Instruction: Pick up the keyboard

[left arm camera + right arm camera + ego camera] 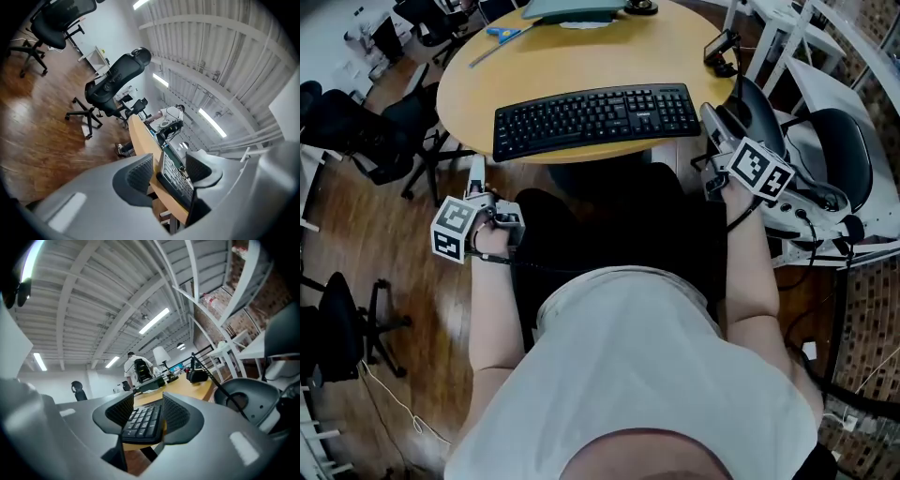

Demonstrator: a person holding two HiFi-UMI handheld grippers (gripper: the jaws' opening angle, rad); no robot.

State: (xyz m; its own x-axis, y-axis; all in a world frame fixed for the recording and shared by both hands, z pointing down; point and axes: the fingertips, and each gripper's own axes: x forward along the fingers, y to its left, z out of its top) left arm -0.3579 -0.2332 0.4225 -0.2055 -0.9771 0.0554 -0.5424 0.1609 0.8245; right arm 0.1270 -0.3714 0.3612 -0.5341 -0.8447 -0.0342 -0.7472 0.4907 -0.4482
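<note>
Keyboard [595, 119] lies flat along near edge of round table [581, 61], not lifted. Left gripper [475, 172] off table, beyond its near-left edge, jaws wide, holding nothing. Right gripper [711, 117] just beside keyboard's right end, jaws wide, pads not pressing it. Scissors [502, 33] at far-left edge.

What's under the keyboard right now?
The round wooden table; the keyboard lies flat on it near the front edge. Anything beneath the keyboard itself is covered.
</note>
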